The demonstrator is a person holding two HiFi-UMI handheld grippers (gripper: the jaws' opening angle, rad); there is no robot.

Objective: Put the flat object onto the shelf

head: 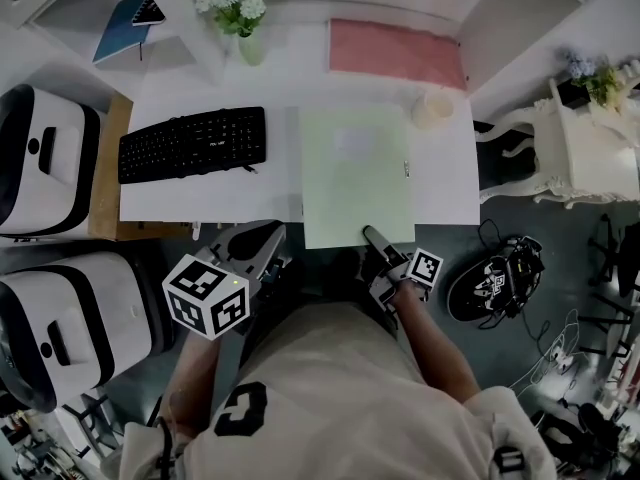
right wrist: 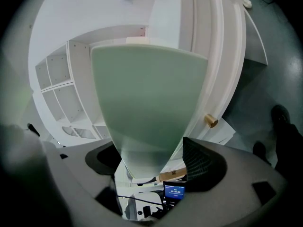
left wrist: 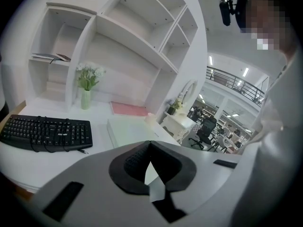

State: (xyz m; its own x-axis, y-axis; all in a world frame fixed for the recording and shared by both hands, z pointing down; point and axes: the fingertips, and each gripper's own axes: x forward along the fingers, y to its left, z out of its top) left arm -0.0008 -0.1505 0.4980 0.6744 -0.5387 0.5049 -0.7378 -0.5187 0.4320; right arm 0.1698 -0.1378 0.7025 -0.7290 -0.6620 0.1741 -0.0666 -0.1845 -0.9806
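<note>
A pale green flat board (head: pixel 355 173) lies on the white desk (head: pixel 200 83), its near edge overhanging the desk's front. My right gripper (head: pixel 375 240) is shut on that near edge. In the right gripper view the board (right wrist: pixel 147 93) fills the space between the jaws of the right gripper (right wrist: pixel 151 162). My left gripper (head: pixel 262 246) hovers just off the desk's front edge, left of the board, shut with nothing in it. In the left gripper view the left gripper (left wrist: pixel 150 148) faces the board (left wrist: pixel 125 129) and the white shelf unit (left wrist: pixel 128 32) behind the desk.
A black keyboard (head: pixel 192 143) sits left of the board. At the back are a pink mat (head: pixel 395 50), a vase of flowers (head: pixel 240 13) and a cup (head: pixel 432 108). A blue book (head: pixel 125 23) lies in a shelf compartment. A white side table (head: pixel 590 148) stands right.
</note>
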